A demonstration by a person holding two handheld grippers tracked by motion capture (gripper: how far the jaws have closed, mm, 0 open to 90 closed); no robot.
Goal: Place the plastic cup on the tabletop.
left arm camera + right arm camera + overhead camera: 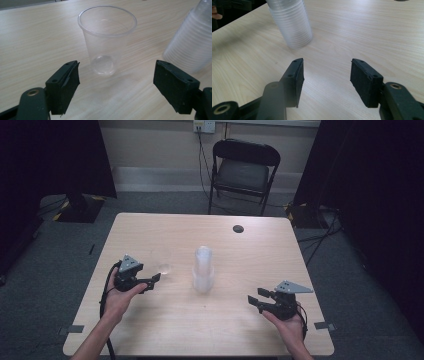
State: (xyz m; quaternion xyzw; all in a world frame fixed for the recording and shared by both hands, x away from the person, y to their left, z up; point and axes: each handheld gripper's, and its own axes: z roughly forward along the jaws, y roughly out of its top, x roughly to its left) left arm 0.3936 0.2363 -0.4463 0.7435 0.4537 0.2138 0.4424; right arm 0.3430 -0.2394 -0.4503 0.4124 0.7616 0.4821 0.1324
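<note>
The single clear cup [107, 40] stands upright on the counter [250, 330] at twelve o'clock from the left hand-held gripper [116, 83], jaws wide and empty, the nearer one.

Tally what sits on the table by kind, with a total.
Single clear cup: 1
Stack of clear cups: 1
Grippers, left and right: 2
Total: 4

Dim room, evenly lit tabletop — soft shadows, slight blur.
</note>
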